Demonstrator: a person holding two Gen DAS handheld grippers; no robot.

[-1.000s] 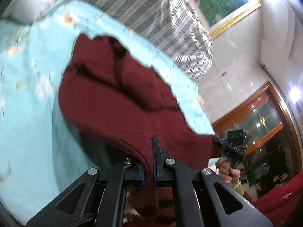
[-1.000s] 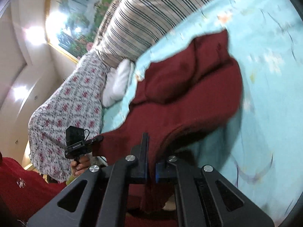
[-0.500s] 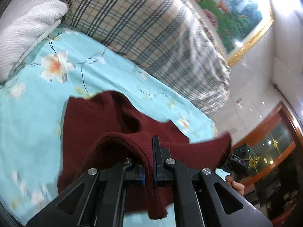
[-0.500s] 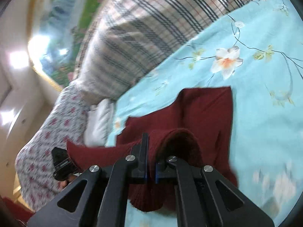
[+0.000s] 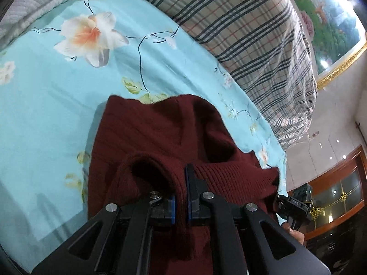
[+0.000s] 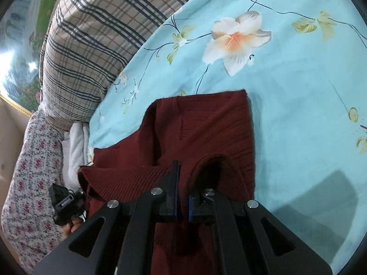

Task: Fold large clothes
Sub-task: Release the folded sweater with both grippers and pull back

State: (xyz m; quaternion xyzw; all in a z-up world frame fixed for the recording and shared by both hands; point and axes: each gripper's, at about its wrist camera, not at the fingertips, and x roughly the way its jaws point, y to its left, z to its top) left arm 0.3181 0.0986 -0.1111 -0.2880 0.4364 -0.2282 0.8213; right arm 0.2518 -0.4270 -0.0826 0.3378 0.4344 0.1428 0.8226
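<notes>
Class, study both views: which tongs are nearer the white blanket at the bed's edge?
Left. The left tongs grip the maroon sweater's end right beside the white blanket; the right tongs grip the opposite end, across the sweater from it.

bed with light blue floral sheet [image 5: 45,105], dark red knit sweater [image 5: 156,133], plaid pillow [image 5: 240,23], white quilted blanket [image 5: 39,2]

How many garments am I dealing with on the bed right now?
1: a dark red knit sweater lies on the blue floral sheet, its near edge pinched by the left gripper and right gripper. Others may lie out of view.
</notes>
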